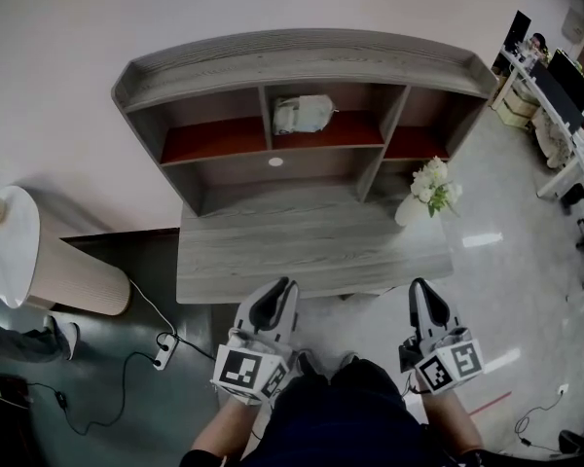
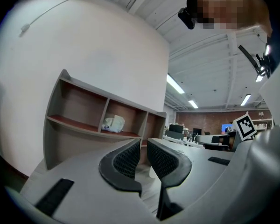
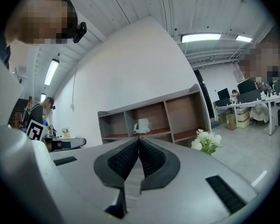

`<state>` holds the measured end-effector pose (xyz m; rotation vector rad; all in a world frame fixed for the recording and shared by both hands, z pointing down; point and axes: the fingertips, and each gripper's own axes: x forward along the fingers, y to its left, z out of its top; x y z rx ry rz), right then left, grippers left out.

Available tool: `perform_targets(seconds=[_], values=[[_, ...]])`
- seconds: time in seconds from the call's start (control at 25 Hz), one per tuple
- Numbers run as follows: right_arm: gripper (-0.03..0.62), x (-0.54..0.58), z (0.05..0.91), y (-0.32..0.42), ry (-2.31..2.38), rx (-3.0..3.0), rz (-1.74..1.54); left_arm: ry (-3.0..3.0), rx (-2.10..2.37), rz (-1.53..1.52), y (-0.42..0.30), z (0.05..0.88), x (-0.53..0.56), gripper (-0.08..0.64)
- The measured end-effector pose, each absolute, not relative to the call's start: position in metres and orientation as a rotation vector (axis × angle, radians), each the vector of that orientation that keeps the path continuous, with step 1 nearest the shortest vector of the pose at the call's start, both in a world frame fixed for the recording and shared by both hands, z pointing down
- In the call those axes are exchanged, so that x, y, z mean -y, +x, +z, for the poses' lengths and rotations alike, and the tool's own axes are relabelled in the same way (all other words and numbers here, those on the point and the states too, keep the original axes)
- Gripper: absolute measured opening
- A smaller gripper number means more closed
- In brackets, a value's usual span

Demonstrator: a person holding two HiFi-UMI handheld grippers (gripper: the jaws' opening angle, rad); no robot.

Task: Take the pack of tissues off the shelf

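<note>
**Two empty grippers, tissues on the shelf**

Two things stay unclear: the print on the pack of tissues [image 1: 303,114] is too small to read, and which end is its opening cannot be told. The lower part of the pack is cut off by the front edge of the reddish shelf board in both gripper views.

The pack lies in the middle compartment of the shelf [image 1: 302,52], on the upper board. In the head view its long axis runs side to side, along the shelf.

The left gripper [image 1: 282,286] and the right gripper [image 1: 420,286] hover at the near edge of the desk [image 1: 311,246], well apart from the pack, which sits ahead of them and between their lines. The left jaws stand a narrow slit apart, with nothing between them. The right jaws are pressed together, empty. White flowers [image 1: 433,188] stand on the desk's right side.
</note>
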<state>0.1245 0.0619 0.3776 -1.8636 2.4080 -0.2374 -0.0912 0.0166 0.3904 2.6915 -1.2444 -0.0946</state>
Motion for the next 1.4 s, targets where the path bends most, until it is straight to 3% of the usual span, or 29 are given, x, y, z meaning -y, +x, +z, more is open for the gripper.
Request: perform_targets(seconds=[1.0, 1.4], values=[[0.012, 0.119, 0.376, 0.166, -1.399, -2.654, -0.263, 2.640, 1.534, -0.030, -0.015, 0.368, 0.098, 0.058], [0.012, 0.170, 0.367, 0.147, -1.260, -2.735, -0.283, 2.520, 1.704, -0.016, -0.035, 0.366, 0.116, 0.058]])
